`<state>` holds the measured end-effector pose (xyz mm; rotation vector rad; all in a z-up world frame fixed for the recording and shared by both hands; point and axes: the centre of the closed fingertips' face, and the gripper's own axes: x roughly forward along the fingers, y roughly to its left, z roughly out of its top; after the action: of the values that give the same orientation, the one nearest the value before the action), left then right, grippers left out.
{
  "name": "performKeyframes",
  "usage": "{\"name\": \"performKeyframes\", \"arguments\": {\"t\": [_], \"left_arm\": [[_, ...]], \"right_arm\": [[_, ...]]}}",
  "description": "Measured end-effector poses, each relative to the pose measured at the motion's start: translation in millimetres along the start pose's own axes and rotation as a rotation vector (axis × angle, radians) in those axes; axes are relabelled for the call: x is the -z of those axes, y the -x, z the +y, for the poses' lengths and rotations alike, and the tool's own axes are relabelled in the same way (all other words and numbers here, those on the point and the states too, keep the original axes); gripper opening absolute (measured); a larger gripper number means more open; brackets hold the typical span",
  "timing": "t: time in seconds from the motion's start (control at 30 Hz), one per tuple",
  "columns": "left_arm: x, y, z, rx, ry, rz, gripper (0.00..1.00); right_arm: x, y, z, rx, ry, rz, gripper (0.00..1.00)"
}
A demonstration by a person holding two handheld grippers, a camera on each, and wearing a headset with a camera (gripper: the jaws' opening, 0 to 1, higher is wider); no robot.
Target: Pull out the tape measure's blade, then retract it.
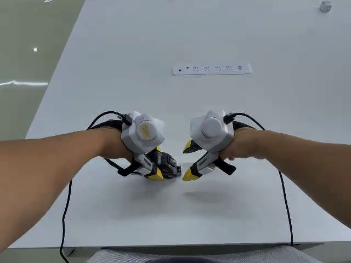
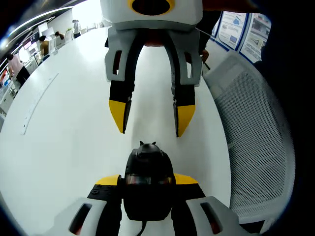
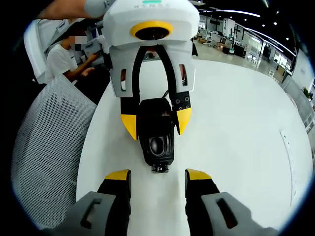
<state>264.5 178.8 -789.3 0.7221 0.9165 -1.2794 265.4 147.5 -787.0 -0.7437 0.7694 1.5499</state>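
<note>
Close to the near edge of the white bench [image 1: 109,219], about midway along it, the left tongs [image 1: 159,163] are clamped on the black, rounded plastic tape measure [image 1: 166,163]. Their yellow-tipped jaws press its two broad sides, and its mouth points forward between them. I cannot tell whether the case rests on the bench or hangs just above it. The small dark blade hook [image 3: 158,168] sits at the mouth, so the blade is not yet drawn. Facing it, the right tongs [image 1: 189,161] stand open with jaws spread, just short of the hook and touching nothing.

The case looks hard, compact and fairly weighty, so a firm squeeze should not hurt it. Its smooth, curved shell may twist in the grip, so the hold across the broad sides seems the right one. The blade is probably thin, springy steel, best pinched at the hook tab and pulled straight in line with the mouth. The tab is a narrow target. The spring will likely tug back, so the return is better guided than let snap.

Black cables [image 1: 68,203] trail from the tongs over the near edge. Farther in, a long white power strip [image 1: 211,69] lies well apart. At the far right corner sits a small grey object [image 1: 325,6], too small to identify
</note>
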Motion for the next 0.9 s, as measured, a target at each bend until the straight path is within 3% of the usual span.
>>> {"name": "performKeyframes", "arguments": {"t": [0.23, 0.83, 0.9], "left_arm": [[-0.3, 0.3, 1.5, 0.000, 0.006, -0.014, 0.35], [-0.6, -0.2, 3.4, 0.005, 0.012, -0.023, 0.35], [-0.5, 0.1, 3.4, 0.005, 0.011, -0.023, 0.35]], "right_arm": [[8.4, -15.0, -5.7, 0.027, 0.054, 0.077, 0.38], [9.6, -31.2, -4.1, -0.007, 0.094, 0.131, 0.20], [12.1, -33.9, -2.4, -0.008, 0.122, 0.164, 0.17]]}}
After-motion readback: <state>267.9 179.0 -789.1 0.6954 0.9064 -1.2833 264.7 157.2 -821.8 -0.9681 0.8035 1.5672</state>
